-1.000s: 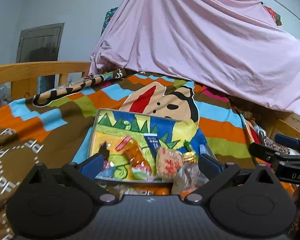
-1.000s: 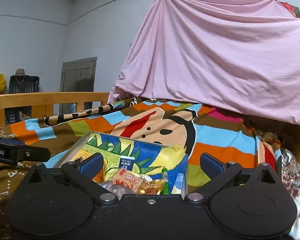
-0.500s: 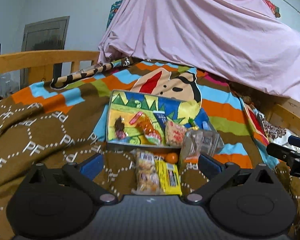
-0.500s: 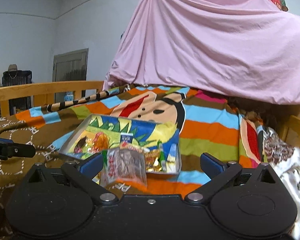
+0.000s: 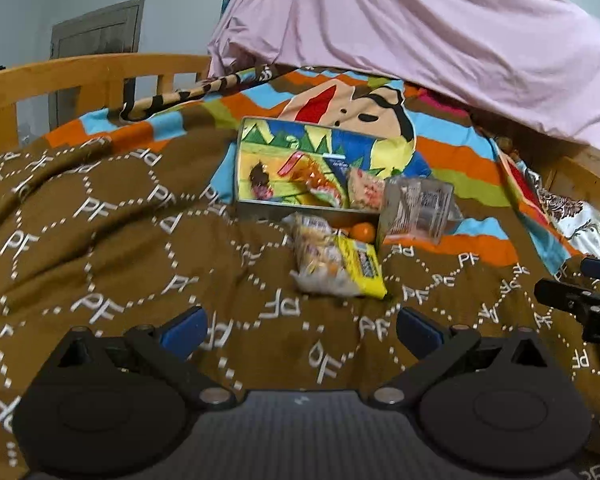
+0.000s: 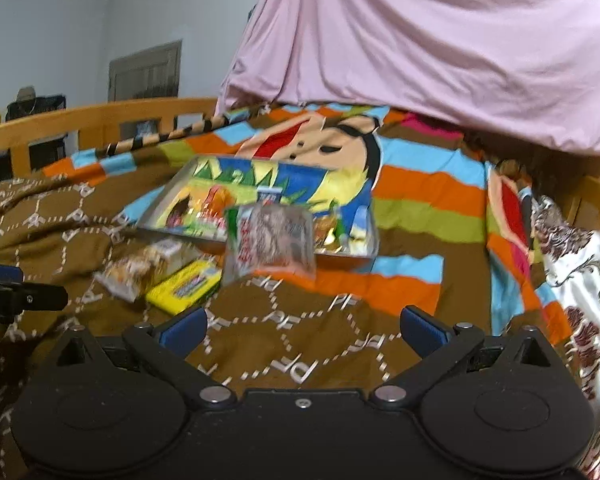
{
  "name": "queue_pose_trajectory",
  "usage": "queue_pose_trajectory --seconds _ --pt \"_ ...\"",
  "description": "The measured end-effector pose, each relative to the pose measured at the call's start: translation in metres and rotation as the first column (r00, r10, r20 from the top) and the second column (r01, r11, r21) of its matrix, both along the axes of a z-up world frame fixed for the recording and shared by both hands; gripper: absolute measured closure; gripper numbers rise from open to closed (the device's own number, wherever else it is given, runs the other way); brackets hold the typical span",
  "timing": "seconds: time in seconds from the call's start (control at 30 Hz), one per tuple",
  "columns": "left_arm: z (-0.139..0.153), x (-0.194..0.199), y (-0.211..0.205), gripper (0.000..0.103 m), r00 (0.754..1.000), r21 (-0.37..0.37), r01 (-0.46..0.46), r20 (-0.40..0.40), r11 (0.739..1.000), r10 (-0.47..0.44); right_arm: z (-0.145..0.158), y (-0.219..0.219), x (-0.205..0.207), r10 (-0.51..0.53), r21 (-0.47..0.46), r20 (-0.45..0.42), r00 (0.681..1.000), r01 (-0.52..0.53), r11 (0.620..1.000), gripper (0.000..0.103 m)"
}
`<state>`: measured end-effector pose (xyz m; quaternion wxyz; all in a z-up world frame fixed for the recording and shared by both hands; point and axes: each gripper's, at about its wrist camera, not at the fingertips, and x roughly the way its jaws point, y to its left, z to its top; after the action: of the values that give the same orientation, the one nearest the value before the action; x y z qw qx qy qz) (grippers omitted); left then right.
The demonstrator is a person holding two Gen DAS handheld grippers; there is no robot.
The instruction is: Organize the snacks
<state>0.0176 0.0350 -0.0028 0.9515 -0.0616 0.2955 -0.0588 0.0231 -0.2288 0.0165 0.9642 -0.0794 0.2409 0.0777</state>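
Observation:
A shallow tin box (image 5: 244, 168) (image 6: 366, 220) with a bright cartoon lining sits on the bed and holds several snack packets. In front of it on the brown blanket lie a pale biscuit pack (image 5: 320, 256) (image 6: 136, 272), a yellow pack (image 5: 360, 266) (image 6: 186, 286) and a small orange ball (image 5: 360, 232). A clear bag of brown snacks (image 5: 416, 208) (image 6: 270, 236) leans against the box's near edge. My left gripper (image 5: 300, 328) and my right gripper (image 6: 302, 328) both stand open over the blanket, short of the snacks, holding nothing.
A wooden bed rail (image 5: 80, 76) (image 6: 100, 116) runs along the left. A pink sheet (image 5: 420, 32) (image 6: 440, 40) drapes over the far end. The striped cartoon blanket (image 6: 412, 184) spreads to the right, with a flowered cloth (image 6: 580, 264) at the right edge.
Both grippers have pulled back and risen from the box. The loose packs in front of the box have come into sight. Both stayed open.

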Motion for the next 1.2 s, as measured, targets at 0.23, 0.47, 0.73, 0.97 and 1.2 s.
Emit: queue_pose_trajectory --seconds 0.23,0.47,0.73,0.97,1.2 --pt "0.0 -0.001 0.001 0.0 1.0 0.03 0.001 -0.006 1.0 0.0 -0.01 0.013 0.004 0.032 -0.011 -0.049 0.998 -0.033 0.999 0.001" --pt "-0.001 0.011 0.0 0.0 0.999 0.07 0.029 -0.04 0.997 -0.026 -0.018 0.032 0.01 0.099 -0.017 -0.071 0.993 -0.1 0.995 0.001" --pt "0.004 0.031 0.006 0.0 0.998 0.076 0.05 -0.045 0.996 -0.047 -0.026 0.053 0.022 0.156 -0.031 -0.084 0.984 -0.159 0.987 0.001" --pt "0.01 0.078 0.009 0.0 0.986 0.007 0.113 -0.125 0.994 -0.112 -0.033 0.074 0.047 0.153 -0.04 -0.093 0.984 -0.157 0.987 0.001" --pt "0.005 0.127 0.0 0.001 0.961 0.02 0.195 -0.206 0.981 -0.186 -0.05 0.091 0.072 0.168 -0.094 -0.12 0.978 -0.18 0.979 0.001"
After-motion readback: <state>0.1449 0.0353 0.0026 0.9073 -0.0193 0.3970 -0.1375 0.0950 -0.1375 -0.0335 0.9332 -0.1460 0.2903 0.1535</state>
